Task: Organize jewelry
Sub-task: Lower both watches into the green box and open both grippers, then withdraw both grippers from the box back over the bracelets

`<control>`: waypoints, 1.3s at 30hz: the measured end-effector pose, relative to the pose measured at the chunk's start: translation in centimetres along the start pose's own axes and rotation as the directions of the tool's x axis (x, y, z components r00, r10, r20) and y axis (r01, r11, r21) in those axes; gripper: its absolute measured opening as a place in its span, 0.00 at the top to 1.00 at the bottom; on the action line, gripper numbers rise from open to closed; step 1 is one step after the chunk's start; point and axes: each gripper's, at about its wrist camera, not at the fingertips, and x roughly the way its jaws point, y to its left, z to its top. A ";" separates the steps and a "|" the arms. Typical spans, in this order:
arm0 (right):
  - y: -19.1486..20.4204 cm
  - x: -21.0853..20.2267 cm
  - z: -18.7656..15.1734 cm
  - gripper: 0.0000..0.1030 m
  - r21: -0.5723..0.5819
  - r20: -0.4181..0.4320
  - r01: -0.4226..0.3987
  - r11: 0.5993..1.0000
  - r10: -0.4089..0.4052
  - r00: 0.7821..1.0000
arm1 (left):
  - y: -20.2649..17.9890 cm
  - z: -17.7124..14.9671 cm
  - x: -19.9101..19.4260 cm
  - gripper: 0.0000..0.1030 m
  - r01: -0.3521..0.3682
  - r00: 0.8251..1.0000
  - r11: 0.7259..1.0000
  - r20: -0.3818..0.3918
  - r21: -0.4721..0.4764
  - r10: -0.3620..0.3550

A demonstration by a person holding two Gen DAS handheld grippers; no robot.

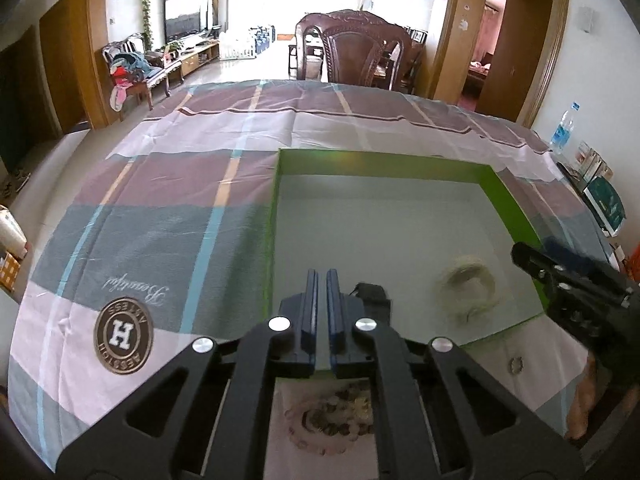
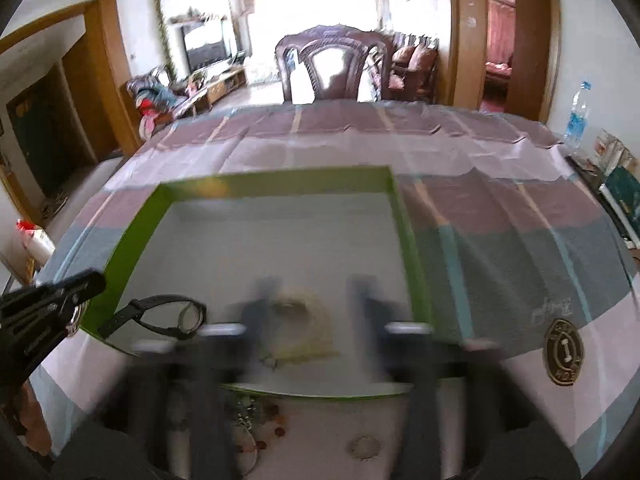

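A green-walled box (image 1: 276,216) with a pale floor lies on the checked tablecloth. My left gripper (image 1: 322,280) is shut over the box's near left corner, with nothing visible between its pads. A black watch (image 1: 372,292) peeks out just behind it, and it lies flat in the box in the right wrist view (image 2: 168,316). A coiled pale bead necklace (image 1: 468,284) rests on the box floor. My right gripper (image 2: 314,308) is blurred and open, its fingers on either side of the necklace (image 2: 304,320) and not pressing on it.
Loose jewelry lies on the cloth in front of the box: a pink bead bracelet and small pieces (image 1: 332,420), and a small ring (image 1: 516,364). A carved wooden chair (image 1: 360,52) stands beyond the table. A water bottle (image 1: 564,128) and boxes stand at the right edge.
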 end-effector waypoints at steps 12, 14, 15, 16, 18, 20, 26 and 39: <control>-1.8 -6.4 -4.9 0.51 -0.006 -0.002 0.027 1.000 -0.027 1.000 | 3.0 -6.6 -3.5 0.68 -0.070 0.997 0.997 -0.020 -0.019 0.069; -1.9 -5.4 -6.2 0.60 0.001 -0.053 0.049 0.999 -0.049 0.997 | 3.1 -7.4 -2.7 0.68 -0.068 0.997 0.998 -0.043 -0.008 0.067; -1.8 -4.7 -6.7 0.61 0.003 -0.079 0.049 0.999 -0.049 0.996 | 3.0 -7.7 -2.3 0.68 -0.068 0.996 0.998 -0.055 -0.007 0.068; -1.6 -3.9 -7.3 0.61 0.008 -0.112 0.039 0.999 -0.038 0.993 | 3.0 -8.0 -1.7 0.68 -0.066 0.995 0.998 -0.072 -0.007 0.065; -1.0 -3.3 -8.4 0.61 -0.003 -0.143 0.013 1.000 -0.013 0.990 | 2.6 -8.3 -0.9 0.68 -0.057 0.994 0.998 -0.093 -0.002 0.057; 0.3 -2.5 -9.2 0.61 -0.038 -0.171 -0.011 0.999 0.004 0.985 | 2.1 -8.8 0.0 0.68 -0.061 0.991 0.998 -0.118 0.013 0.063; 3.6 -1.1 -10.9 0.61 -0.131 -0.221 -0.048 0.990 0.018 0.975 | 1.4 -10.5 1.0 0.67 -0.060 0.985 0.997 -0.159 0.046 0.067; 2.8 -2.8 -13.6 0.55 -0.150 -0.270 -0.074 0.986 0.031 0.962 | -0.5 -13.4 -1.2 0.62 0.071 0.982 0.990 -0.184 0.124 -0.047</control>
